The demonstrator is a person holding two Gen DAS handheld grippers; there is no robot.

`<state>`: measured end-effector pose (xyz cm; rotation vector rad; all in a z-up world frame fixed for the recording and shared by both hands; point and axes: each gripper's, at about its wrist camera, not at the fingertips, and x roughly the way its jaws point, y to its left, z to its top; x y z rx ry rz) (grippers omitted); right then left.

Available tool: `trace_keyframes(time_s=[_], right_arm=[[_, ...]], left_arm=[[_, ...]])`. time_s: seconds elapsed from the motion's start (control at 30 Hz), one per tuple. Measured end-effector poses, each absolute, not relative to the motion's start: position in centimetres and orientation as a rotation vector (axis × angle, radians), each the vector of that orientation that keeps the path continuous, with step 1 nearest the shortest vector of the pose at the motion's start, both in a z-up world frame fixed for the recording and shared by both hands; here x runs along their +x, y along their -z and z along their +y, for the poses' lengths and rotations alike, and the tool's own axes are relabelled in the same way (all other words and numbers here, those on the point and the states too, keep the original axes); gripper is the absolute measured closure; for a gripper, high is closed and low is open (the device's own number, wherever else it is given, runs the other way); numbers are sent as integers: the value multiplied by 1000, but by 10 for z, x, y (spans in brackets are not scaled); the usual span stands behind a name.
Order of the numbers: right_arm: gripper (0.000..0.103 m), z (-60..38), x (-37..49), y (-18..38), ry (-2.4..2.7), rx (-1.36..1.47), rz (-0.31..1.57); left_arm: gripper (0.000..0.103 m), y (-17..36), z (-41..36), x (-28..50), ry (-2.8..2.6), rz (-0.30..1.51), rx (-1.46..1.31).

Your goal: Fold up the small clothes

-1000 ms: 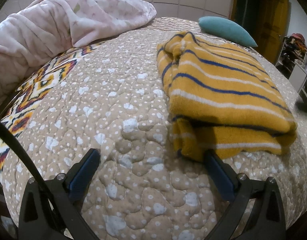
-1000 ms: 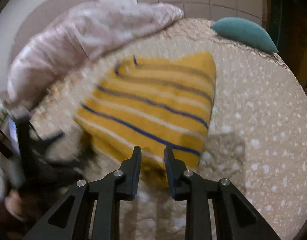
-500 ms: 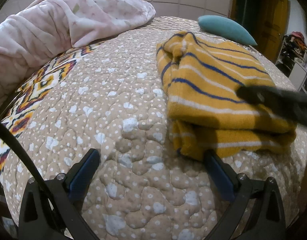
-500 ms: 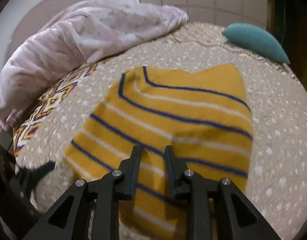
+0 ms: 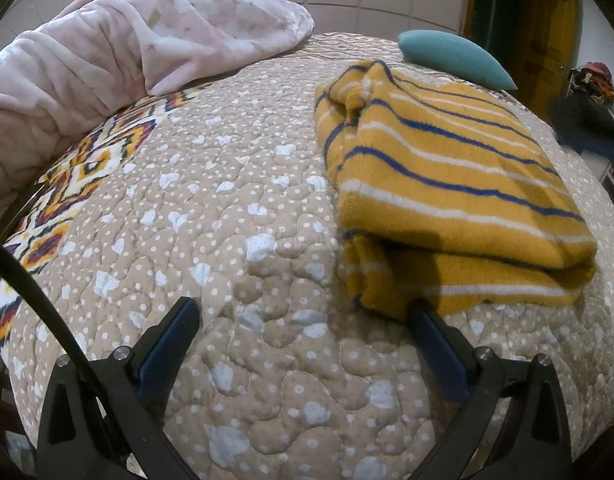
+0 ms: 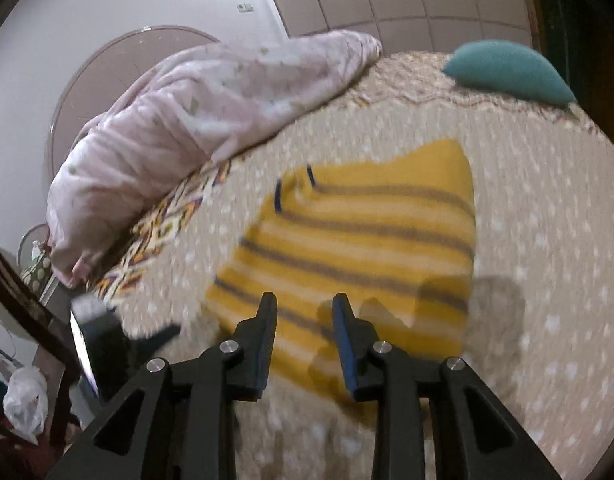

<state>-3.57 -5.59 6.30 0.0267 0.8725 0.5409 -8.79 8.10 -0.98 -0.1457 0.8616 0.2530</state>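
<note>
While your right gripper (image 6: 304, 312) opens empty over the folded striped sweater (image 6: 359, 256), your spread left gripper (image 5: 303, 316) could snag its corner and unfold it.

Right wrist view is motion-blurred: stripes on the yellow garment (image 6: 359, 256) smear to grey-brown, and its near edge is hidden behind the right gripper (image 6: 303, 312). A dark object (image 6: 103, 344) at lower left, possibly the other gripper, is too blurred to identify. In the left wrist view, a dark smear (image 5: 587, 128) at right is unreadable.
</note>
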Motion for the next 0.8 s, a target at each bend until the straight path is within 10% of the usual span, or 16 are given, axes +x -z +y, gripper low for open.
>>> trace_keyframes(time_s=[0.8], right_arm=[[68, -82, -58, 5, -610, 131, 1026]], left_arm=[[0, 7, 80, -87, -246, 909, -120]])
